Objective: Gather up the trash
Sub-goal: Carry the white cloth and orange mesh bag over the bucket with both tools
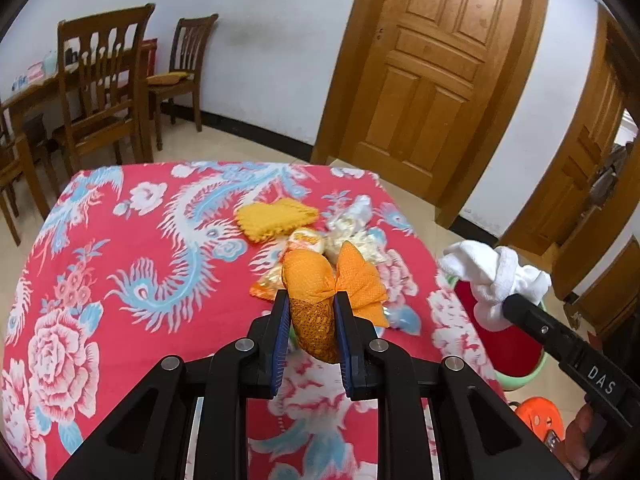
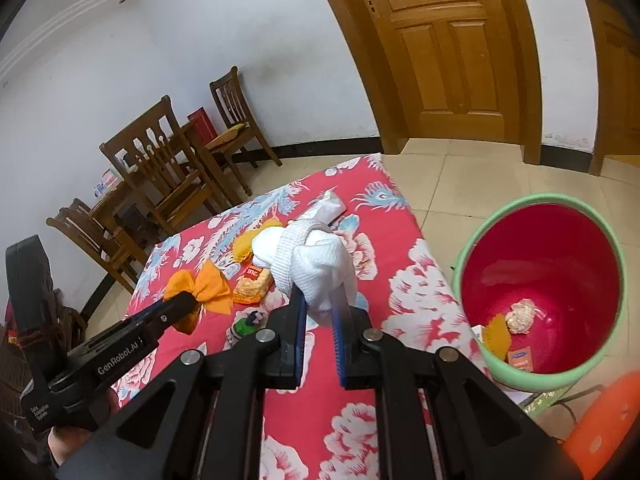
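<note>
Fingers of the left gripper [image 1: 311,312] pinch a crumpled orange textured cloth [image 1: 320,280] at its waist, its long axis running up out of the jaws; the right gripper [image 2: 320,304] clamps a bunched white ribbed cloth [image 2: 316,264] that stands upright, both held above the red floral tablecloth [image 1: 120,248]. Beyond lie a yellow knitted cloth [image 1: 276,218] and crinkled snack wrappers [image 1: 352,232]; beside the table a green-rimmed red bucket [image 2: 600,248] holds a crumpled paper wad [image 2: 520,316], a yellow scrap [image 2: 498,338] and a small orange packet [image 2: 520,358].

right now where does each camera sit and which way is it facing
Left wrist: on the left gripper, looking across the table toward the door; its jaws pinch an orange cloth.
Right wrist: on the right gripper, facing table and bin; its jaws pinch a white cloth.
Shared: each shows the other gripper, cloth, table, bin, door.
</note>
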{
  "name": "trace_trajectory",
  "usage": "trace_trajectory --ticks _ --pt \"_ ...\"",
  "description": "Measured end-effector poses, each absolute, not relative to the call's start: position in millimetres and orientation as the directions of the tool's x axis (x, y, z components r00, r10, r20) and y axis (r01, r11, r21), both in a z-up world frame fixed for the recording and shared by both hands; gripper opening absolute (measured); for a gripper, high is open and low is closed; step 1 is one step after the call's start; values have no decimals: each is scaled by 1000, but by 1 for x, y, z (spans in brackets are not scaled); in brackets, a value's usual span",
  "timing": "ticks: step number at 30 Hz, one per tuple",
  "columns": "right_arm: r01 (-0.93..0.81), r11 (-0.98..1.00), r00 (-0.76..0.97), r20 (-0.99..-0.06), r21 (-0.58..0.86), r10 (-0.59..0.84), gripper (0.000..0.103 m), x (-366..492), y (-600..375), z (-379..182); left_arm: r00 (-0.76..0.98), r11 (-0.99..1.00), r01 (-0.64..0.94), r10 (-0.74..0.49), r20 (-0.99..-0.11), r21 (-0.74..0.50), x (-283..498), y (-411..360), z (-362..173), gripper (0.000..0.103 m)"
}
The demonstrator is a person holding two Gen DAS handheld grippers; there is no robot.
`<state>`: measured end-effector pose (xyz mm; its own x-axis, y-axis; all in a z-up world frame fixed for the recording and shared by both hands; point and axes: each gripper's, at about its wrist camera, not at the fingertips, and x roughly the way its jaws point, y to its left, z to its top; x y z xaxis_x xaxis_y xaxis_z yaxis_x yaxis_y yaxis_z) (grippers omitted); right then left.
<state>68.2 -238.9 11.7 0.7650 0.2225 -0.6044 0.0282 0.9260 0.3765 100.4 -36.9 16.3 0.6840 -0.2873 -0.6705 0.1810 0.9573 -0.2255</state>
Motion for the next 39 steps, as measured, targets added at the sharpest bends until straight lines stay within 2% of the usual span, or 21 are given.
trace_trajectory --ticks 20,39 --pt "160 895 800 -586 417 130 14 21 -311 18 680 931 320 -356 -641 -177 81 -110 39 22" --pt "336 847 763 -647 412 12 14 4 -381 -12 596 876 463 -420 -684 -135 89 -202 19 22"
